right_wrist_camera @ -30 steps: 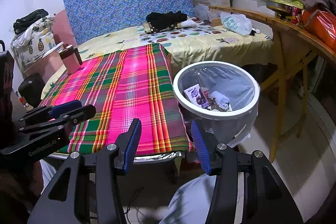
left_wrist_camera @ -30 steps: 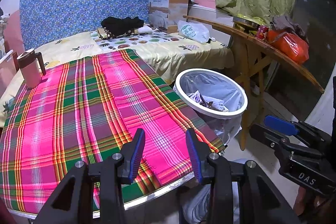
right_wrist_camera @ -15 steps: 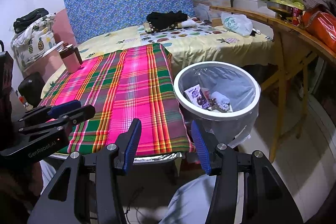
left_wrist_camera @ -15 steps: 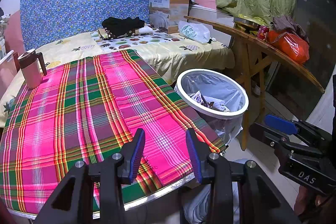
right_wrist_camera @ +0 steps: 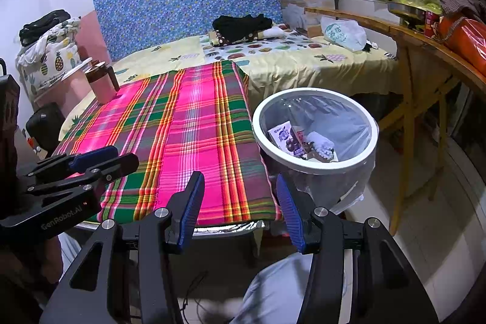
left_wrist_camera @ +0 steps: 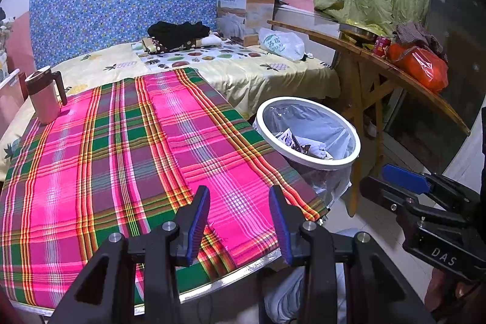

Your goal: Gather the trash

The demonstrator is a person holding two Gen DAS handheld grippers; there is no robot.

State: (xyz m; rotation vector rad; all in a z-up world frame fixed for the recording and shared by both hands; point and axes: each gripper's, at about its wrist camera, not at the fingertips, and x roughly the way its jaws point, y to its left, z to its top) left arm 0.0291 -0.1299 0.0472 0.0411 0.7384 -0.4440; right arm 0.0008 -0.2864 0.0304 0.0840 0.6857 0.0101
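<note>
The trash (right_wrist_camera: 299, 141) lies inside the bin (right_wrist_camera: 316, 164), a white-rimmed, bag-lined container standing on the floor just beside the right-hand edge of the counter (left_wrist_camera: 121, 156); a printed wrapper and crumpled white paper are visible at its bottom. No loose trash is visible on the plaid cloth; only a mug (left_wrist_camera: 45, 97) stands at its far left corner. From the right tongs (right_wrist_camera: 240, 205) the bin lies ahead and slightly right, near; from the left tongs (left_wrist_camera: 240, 217) it lies ahead and well to the right, across the counter corner. The right tongs are therefore the nearer of the two. Both tongs are held with jaws parted and nothing between them, the left pair over the near counter edge, the right pair off that edge above the floor. The bin opening is round and faces upward, so no long axis constrains approach. Judgement: collection from the counter appears complete.
</note>
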